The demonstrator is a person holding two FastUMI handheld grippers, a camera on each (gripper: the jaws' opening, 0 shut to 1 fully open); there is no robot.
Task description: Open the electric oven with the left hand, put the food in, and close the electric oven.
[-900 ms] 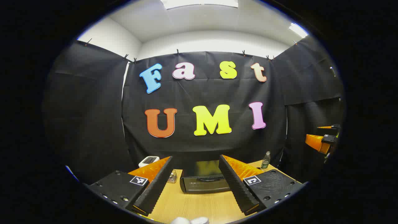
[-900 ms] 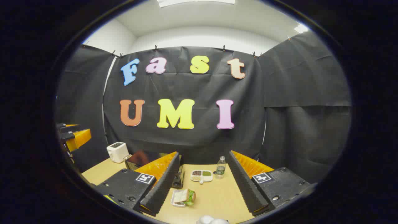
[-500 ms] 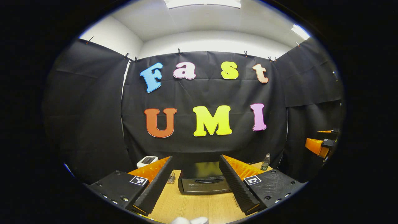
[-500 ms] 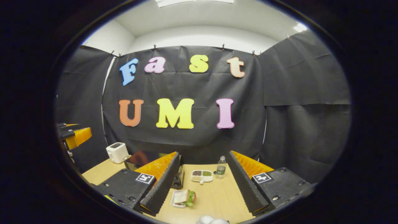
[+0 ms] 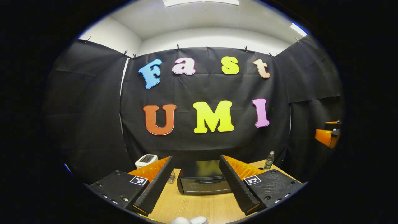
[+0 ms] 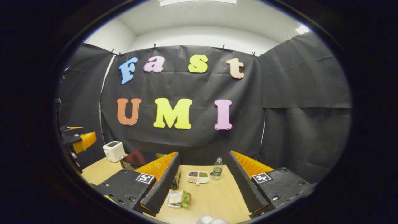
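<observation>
Black cloth [image 5: 93, 118] hangs clipped around the booth, with white walls [image 6: 202, 39] and ceiling above. A light wooden table [image 6: 214, 199] stands below. Bright panels overhead [image 5: 200, 2] look like ceiling lights.

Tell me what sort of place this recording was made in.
Probably a staged recording booth set up as a kitchen counter: black cloth walls round a wooden table with an oven, a toaster and a sandwich.

The left hand-held gripper [image 5: 194, 182] has two long fingers with black ribbed inner pads [image 5: 155, 186] and orange backs. Each finger sits on a black textured block with small screws and a square black-and-white marker. The right hand-held gripper [image 6: 203, 182] has the same build and colours.
</observation>
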